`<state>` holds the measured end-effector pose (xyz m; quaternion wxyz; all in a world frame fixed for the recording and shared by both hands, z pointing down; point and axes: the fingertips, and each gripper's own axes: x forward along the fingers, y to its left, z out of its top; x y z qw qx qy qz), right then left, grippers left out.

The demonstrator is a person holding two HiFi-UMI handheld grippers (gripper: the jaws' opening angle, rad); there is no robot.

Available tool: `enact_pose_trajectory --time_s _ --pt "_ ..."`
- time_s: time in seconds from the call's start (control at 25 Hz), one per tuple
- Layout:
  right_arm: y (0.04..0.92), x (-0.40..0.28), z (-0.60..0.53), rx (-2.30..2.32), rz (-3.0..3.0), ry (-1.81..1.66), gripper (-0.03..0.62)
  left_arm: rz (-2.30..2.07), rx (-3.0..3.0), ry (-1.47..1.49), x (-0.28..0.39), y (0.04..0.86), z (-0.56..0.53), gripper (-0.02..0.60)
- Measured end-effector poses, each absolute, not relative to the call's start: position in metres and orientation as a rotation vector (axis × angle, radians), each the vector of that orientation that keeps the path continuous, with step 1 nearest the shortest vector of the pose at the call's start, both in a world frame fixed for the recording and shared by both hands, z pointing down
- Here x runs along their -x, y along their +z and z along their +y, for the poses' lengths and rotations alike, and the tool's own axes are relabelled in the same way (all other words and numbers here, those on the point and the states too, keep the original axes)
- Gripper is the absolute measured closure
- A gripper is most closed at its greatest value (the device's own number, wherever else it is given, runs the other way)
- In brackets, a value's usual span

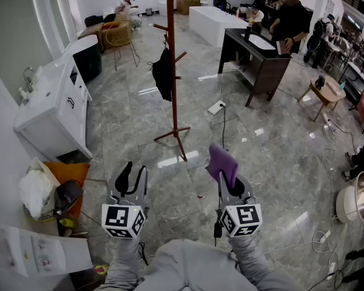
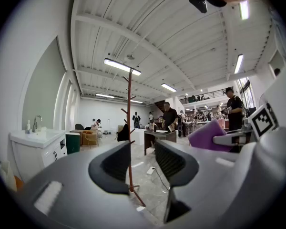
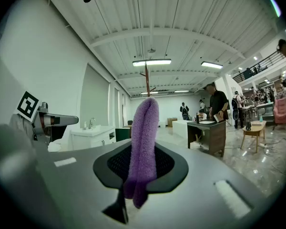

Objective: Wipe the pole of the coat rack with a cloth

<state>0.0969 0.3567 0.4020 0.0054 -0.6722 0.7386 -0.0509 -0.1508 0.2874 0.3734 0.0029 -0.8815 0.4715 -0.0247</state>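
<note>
The brown wooden coat rack [image 1: 171, 65] stands on the marble floor ahead of me, its pole [image 2: 129, 128] upright, with a black garment [image 1: 163, 73] hung on a left peg. My right gripper [image 1: 228, 178] is shut on a folded purple cloth [image 1: 222, 163], which sticks up between its jaws [image 3: 143, 147]. My left gripper [image 1: 132, 178] is open and holds nothing; the pole shows through its gap [image 2: 142, 163]. Both grippers are held near my body, well short of the rack's feet [image 1: 173, 137].
A white sink cabinet [image 1: 51, 105] stands at the left, with bags and an orange bin [image 1: 54, 193] in front of it. A dark desk [image 1: 258, 62] with a person beside it is at the back right. Cables and a white power strip [image 1: 216, 107] lie on the floor near the rack.
</note>
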Motion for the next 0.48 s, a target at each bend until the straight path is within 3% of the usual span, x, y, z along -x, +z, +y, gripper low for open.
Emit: enact_pose_trajectory --time_s 0.48 --pt "0.4012 -0.1013 0.3522 2.120 2.314 -0.163 0.539 1.467 2.773 -0.075 0.1458 0.3723 0.2791 0.414"
